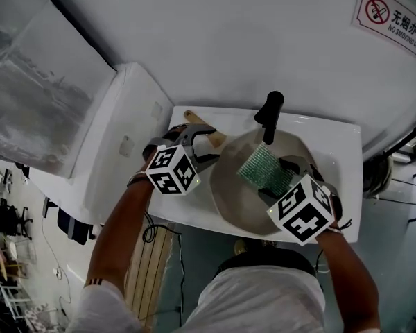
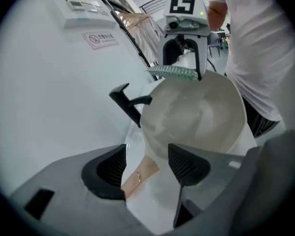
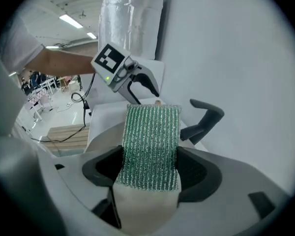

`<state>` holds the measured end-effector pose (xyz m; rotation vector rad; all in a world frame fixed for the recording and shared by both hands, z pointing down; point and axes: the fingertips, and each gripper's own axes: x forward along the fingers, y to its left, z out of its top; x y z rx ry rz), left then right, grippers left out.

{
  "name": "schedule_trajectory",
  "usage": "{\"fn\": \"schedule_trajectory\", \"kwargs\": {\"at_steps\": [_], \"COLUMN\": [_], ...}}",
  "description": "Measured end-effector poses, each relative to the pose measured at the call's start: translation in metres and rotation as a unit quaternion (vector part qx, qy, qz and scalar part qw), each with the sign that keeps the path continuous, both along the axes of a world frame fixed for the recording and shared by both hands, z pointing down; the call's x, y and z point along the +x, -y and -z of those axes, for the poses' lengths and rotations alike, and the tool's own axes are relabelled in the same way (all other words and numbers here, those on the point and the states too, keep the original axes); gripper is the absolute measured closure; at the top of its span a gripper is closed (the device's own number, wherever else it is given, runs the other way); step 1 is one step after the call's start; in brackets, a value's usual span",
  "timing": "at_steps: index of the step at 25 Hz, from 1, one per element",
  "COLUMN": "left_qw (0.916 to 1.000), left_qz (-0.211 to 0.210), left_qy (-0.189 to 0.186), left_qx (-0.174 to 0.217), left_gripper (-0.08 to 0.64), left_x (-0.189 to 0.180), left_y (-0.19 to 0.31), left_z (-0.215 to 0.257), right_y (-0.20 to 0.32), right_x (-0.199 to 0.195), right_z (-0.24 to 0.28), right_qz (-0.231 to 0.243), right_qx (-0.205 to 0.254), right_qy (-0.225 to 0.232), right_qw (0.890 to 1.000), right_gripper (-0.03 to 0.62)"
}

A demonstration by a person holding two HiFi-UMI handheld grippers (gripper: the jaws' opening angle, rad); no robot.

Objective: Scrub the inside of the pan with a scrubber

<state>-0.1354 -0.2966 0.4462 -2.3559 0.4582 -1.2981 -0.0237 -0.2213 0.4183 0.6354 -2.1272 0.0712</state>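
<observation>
Right gripper view shows the right gripper (image 3: 150, 173) pinching the green scrubber (image 3: 151, 146) by its near end, with most of the pad sticking out past the jaws. In the head view that pad hangs over the pan's (image 1: 230, 186) bowl, towards the rim nearest the faucet (image 1: 270, 113). I cannot tell whether it touches the inside. The pan sits in the sink (image 1: 343, 158), its wooden handle (image 1: 206, 132) running out from the rim opposite the right gripper. The left gripper (image 2: 146, 168) is spread. The handle lies in the gap between its jaws, close to the pan's rim, and does not look clamped.

That loose hold is probably the main risk. With nothing gripping the handle, a firm stroke could make the pan slide or turn in the smooth sink and rock off its seat. The long free length of scrubber is likely to fold under pressure or work out of the jaws, and the hard jaw tips would then scrape the pan. A wide stroke towards the far rim could also knock the faucet, which stands just beside the pan.
</observation>
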Motion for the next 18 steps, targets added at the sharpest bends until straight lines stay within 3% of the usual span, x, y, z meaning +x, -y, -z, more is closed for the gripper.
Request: {"fn": "schedule_trajectory", "kwargs": {"at_steps": [3,6,11,18], "left_qw": [0.9978,0.9889,0.9581,0.9201], "left_qz": [0.013,0.03,0.058,0.089], "left_qy": [-0.065,-0.145,-0.28,-0.381], "left_qx": [0.004,0.004,0.009,0.023], "left_gripper": [0.285,0.291,0.341,0.402], "left_x": [0.018,0.036,0.057,0.069], "left_y": [-0.008,-0.016,-0.029,-0.045], "left_z": [0.025,0.053,0.102,0.137], "right_y": [0.008,0.014,0.023,0.027], "right_x": [0.002,0.005,0.011,0.018], "right_z": [0.024,0.048,0.087,0.125], "right_qz": [-0.015,-0.029,-0.041,-0.039], "right_qx": [0.026,0.052,0.092,0.128], "right_qy": [0.047,0.099,0.19,0.278], "right_qw": [0.998,0.993,0.977,0.951], "right_gripper": [0.252,0.252,0.253,0.253]}}
